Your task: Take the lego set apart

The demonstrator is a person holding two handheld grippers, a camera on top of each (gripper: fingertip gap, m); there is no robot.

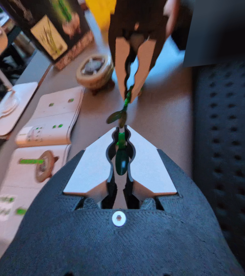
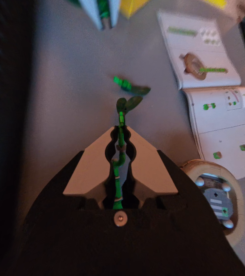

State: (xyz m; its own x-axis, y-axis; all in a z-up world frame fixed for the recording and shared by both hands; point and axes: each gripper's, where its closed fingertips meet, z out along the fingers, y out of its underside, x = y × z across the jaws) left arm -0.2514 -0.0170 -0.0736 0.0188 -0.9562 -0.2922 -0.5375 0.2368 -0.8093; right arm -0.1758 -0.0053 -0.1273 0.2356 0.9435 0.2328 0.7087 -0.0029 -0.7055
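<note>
My left gripper [image 1: 121, 128] is shut on a small leaf piece [image 1: 121, 161], a bright green connector with a dark green leaf. My right gripper [image 2: 120, 127] is shut on a long green lego stem [image 2: 119, 164] that runs back between its fingers. Two dark leaves [image 2: 128, 103] stick out past its tips. The two grippers face each other, a little apart, above the grey table. The right gripper [image 1: 128, 97] and its leaves [image 1: 117, 116] show in the left wrist view. The left gripper [image 2: 105, 27] shows at the top of the right wrist view. A loose green piece with a leaf [image 2: 131, 88] lies on the table.
A round tan pot base [image 2: 193, 168] stands on the table, also in the left wrist view [image 1: 95, 71]. Open instruction booklets [image 1: 51, 116] [image 2: 217, 127] lie beside it. The set's box [image 1: 48, 37] stands behind. A black perforated mat [image 1: 226, 134] borders the table.
</note>
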